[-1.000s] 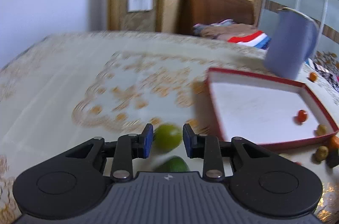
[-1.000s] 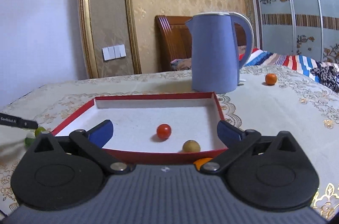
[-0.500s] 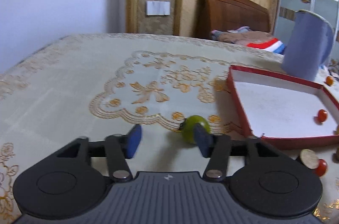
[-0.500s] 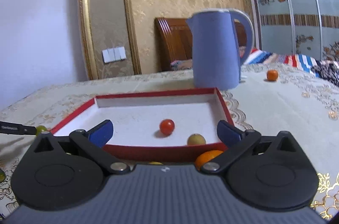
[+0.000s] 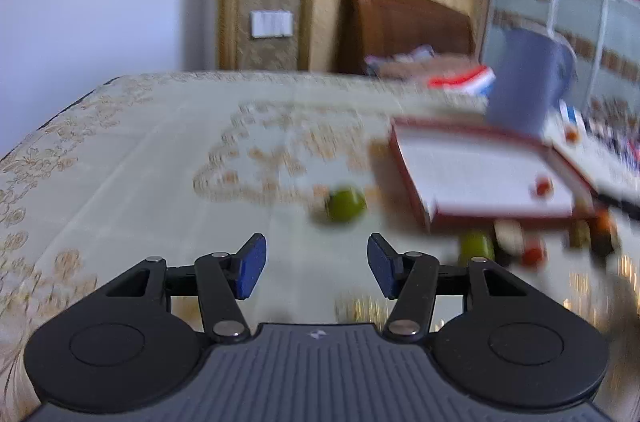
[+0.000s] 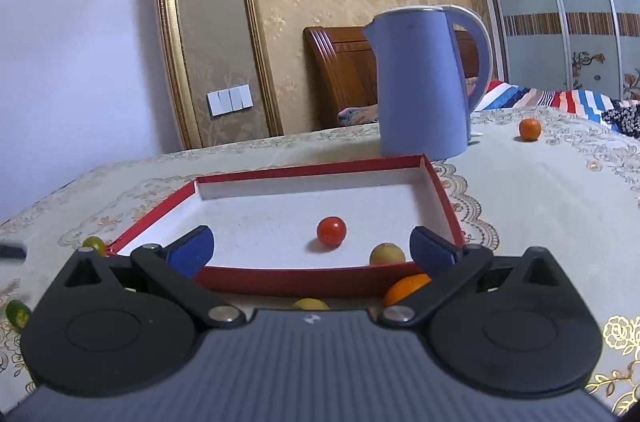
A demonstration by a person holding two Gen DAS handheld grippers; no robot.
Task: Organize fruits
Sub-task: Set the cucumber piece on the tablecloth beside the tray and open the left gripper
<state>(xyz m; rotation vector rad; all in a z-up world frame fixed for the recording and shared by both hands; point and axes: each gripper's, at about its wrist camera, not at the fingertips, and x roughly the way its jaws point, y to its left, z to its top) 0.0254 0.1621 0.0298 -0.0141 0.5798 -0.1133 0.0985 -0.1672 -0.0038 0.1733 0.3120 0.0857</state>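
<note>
My left gripper (image 5: 316, 266) is open with nothing between its blue pads. A green fruit (image 5: 346, 204) lies on the tablecloth just ahead of it, apart from the fingers. A second green fruit (image 5: 476, 246) sits near the corner of the red tray (image 5: 416, 190); this view is blurred. My right gripper (image 6: 312, 248) stands wide open at the red tray's (image 6: 280, 280) near wall, holding nothing. Inside the tray lie a red tomato (image 6: 331, 231) and a yellowish fruit (image 6: 387, 254). An orange fruit (image 6: 408, 288) and a yellow fruit (image 6: 310, 303) rest outside the front wall.
A blue kettle (image 6: 420, 86) stands just behind the tray. Another orange fruit (image 6: 530, 129) lies far right on the cloth. Several small fruits (image 5: 532, 254) cluster in front of the tray. The table edge runs along the left, and a bed stands behind.
My left gripper opened, let go of the green fruit and drew back from it; the fruit now lies on the cloth ahead. The right gripper has hardly moved.
</note>
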